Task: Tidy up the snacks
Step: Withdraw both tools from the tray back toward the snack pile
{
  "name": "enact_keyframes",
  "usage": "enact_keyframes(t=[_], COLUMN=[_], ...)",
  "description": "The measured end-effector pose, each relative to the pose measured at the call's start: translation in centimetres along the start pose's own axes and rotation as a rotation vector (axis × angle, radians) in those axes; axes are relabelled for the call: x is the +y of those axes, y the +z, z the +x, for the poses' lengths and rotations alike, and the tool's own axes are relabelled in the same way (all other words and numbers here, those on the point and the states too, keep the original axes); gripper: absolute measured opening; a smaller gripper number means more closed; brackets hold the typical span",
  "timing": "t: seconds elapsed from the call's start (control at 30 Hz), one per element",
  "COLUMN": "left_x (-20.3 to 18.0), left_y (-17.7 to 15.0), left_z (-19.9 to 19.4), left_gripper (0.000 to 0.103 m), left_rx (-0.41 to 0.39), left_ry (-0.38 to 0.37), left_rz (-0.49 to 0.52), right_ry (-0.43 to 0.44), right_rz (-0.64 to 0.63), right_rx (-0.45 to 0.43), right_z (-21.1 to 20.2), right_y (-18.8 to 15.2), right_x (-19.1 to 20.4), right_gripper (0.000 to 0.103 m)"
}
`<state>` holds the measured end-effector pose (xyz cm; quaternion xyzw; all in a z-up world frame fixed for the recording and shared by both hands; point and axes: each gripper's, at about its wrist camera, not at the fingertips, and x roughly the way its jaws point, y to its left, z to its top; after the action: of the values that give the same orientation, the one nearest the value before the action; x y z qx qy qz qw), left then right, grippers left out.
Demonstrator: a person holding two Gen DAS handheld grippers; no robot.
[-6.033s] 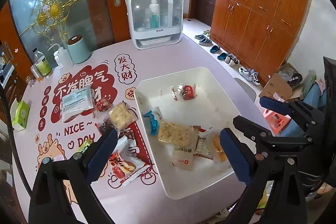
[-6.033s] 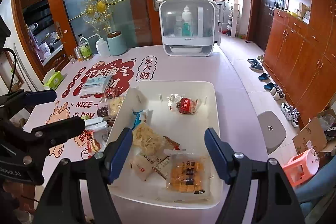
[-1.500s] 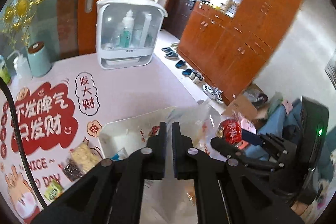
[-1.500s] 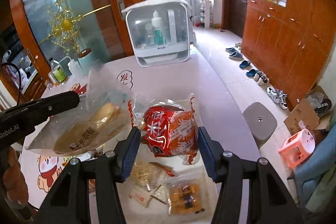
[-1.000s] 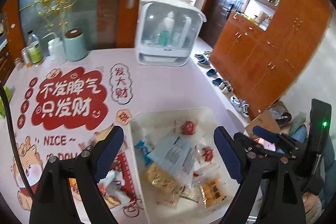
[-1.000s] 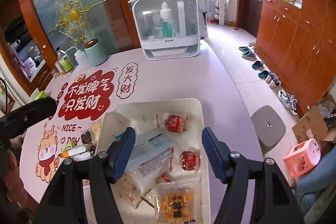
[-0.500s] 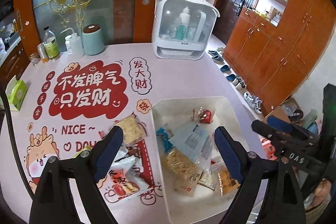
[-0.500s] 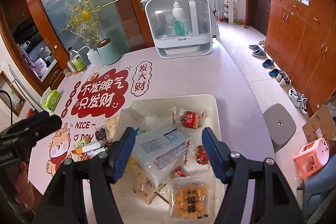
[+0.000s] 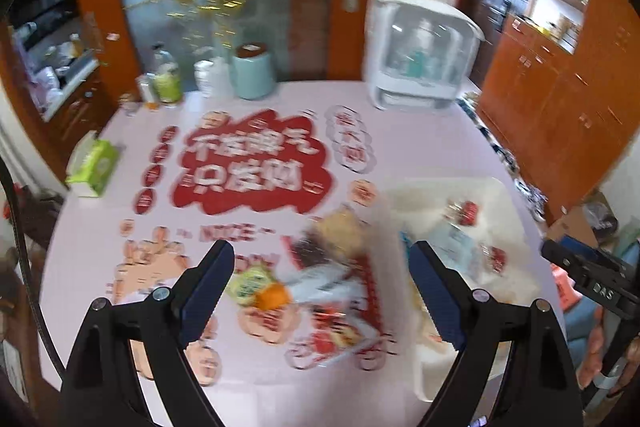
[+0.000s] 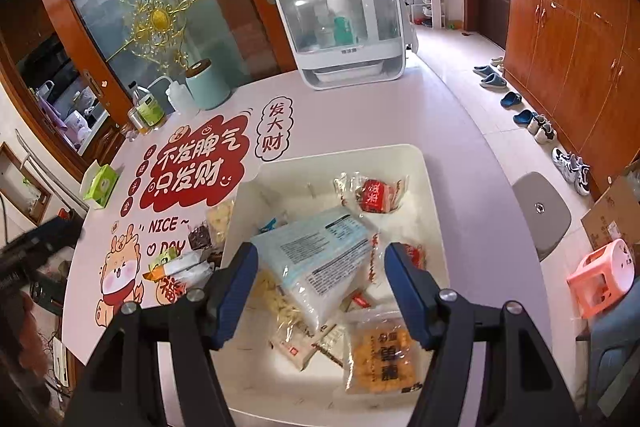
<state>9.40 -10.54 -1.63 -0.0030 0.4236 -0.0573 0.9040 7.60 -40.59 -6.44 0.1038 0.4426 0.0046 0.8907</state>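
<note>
Where the pale table (image 10: pixel 460 131) spreads under both cameras, we see its red printed mat (image 10: pixel 196 163) with white characters, and at about twelve o'clock a white storage cabinet (image 10: pixel 344 31) with a clear front holding bottles. Near ten o'clock stand a mint canister (image 10: pixel 206 83) and small bottles, with a green tissue pack (image 10: pixel 102 185) at the table's nine o'clock edge. Wooden cupboards (image 10: pixel 572 39) line the room at two o'clock, with shoes on the floor below them. In the right wrist view the white bin (image 10: pixel 434 227) sits just ahead, filled with snacks: a large pale blue packet (image 10: pixel 320 255) on top, a red-wrapped snack (image 10: pixel 374 195) at one o'clock, an orange-yellow packet (image 10: pixel 382 359) at five o'clock. The right gripper (image 10: pixel 318 291) hangs tilted down over the bin, jaws apart and clasping nothing — the blue packet shows between them but lies in the bin. In the left wrist view the left gripper (image 9: pixel 318 287) points down at the loose snacks (image 9: pixel 320 267) lying on the mat beside the bin's left wall, jaws spread wide and empty. That view is smeared by blur, so we cannot read the loose wrappers — only orange, green and white patches. The gripper bodies cut off the near table edge in both views.
</note>
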Motion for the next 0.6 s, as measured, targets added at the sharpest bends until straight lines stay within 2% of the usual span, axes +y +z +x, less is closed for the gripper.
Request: enact_keyframes(t=[0.17, 0.33, 0.47, 0.6], left_x=[5.3, 8.6, 9.6, 9.6], left_y=[1.1, 1.4, 0.9, -0.4], left_z=[-1.6, -1.5, 0.7, 4.5], left_gripper=[0.088, 0.091, 0.092, 0.092], left_rx=[-0.037, -0.040, 0.017, 0.108], left_ry=[0.036, 0.036, 0.017, -0.017], left_rz=[-0.060, -0.048, 0.013, 0.126], right_ry=[0.007, 0.032, 0.042, 0.045], right_rz=[0.014, -0.001, -0.036, -0.058], right_rx=[0.003, 0.009, 0.025, 0.063], right_z=[0.2, 0.9, 2.2, 3.9], right_y=[-0.2, -0.1, -0.7, -1.9], right_x=[1.9, 5.1, 9.1, 13.2], right_gripper=[0.066, 0.066, 0.066, 0.066])
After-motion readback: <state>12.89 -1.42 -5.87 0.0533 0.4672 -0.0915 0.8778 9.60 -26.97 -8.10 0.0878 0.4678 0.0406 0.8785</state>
